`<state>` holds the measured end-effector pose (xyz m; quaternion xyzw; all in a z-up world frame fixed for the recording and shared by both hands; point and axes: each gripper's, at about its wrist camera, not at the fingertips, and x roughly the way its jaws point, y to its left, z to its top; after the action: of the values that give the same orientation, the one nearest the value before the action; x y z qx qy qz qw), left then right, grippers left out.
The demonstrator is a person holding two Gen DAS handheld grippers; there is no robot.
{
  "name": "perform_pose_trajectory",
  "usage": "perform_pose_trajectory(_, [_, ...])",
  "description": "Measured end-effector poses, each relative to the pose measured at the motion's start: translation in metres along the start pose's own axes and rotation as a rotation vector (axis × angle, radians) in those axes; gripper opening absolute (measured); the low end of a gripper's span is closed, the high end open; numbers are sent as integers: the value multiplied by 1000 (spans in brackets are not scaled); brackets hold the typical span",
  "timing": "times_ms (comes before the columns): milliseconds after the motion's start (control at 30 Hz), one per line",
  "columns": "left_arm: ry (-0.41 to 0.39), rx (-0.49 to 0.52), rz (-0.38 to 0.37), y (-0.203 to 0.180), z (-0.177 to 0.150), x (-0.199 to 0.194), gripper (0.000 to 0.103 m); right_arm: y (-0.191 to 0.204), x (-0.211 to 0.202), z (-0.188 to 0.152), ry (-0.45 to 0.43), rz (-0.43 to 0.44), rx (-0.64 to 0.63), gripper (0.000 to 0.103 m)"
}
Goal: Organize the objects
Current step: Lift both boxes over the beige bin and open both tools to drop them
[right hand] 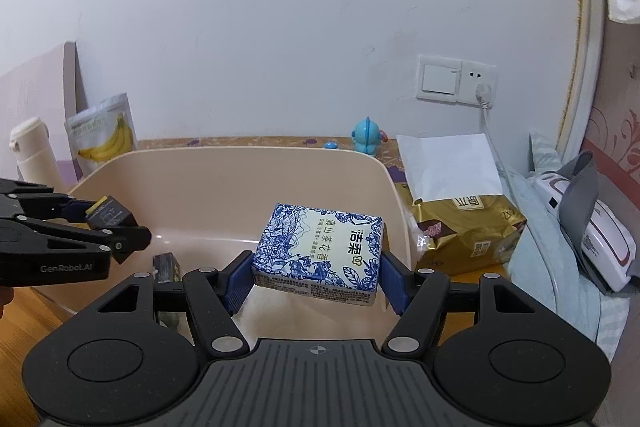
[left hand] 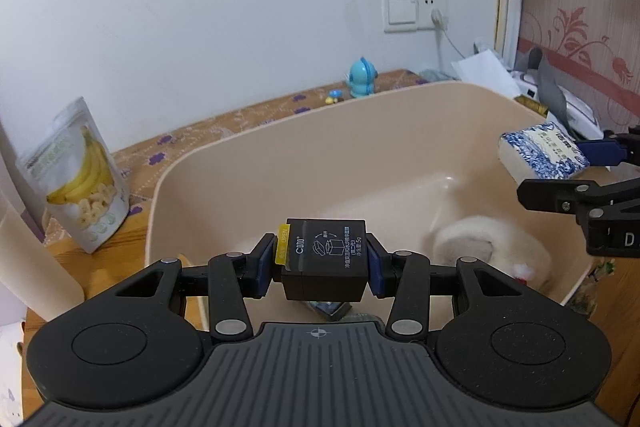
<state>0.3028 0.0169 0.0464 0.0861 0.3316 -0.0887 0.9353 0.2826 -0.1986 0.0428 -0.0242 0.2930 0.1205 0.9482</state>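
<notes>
Beige plastic tub on the wooden table, open top, holding a white fluffy bundle against its right side and a small dark packet lying on the floor near its left front corner. Left gripper over the tub's near rim, jaws narrowed and clamped on a small black box, blue pads pressing both side faces; yellow "OPEN" tab on the box's left edge, printed face up toward the camera, box roughly cubic so no clear long axis. Right gripper likewise above the tub's near right part, jaws set moderately wide and gripping a blue-and-white tissue pack by its short ends; long axis running across from pad to pad, printed broad face tilted up toward the camera, characters reading upside down. Both held items in the air, clear of the tub floor. Outside the tub: banana chip pouch upright at left, blue figurine behind, gold snack bag just right.
</notes>
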Motion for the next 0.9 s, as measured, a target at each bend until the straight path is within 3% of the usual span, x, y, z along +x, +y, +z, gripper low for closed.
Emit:
perform_pose_trajectory(667, [101, -14, -33, 0, 2, 14, 47, 19, 26, 1, 127, 27, -103, 65])
perform_pose_trajectory(700, [96, -27, -31, 0, 2, 13, 48, 19, 26, 2, 128, 27, -102, 70])
perform_pose_trajectory(767, [93, -49, -29, 2, 3, 10, 65, 18, 24, 2, 128, 29, -96, 71])
perform_pose_trajectory(900, [67, -75, -33, 4, 5, 1, 74, 16, 19, 2, 125, 29, -79, 73])
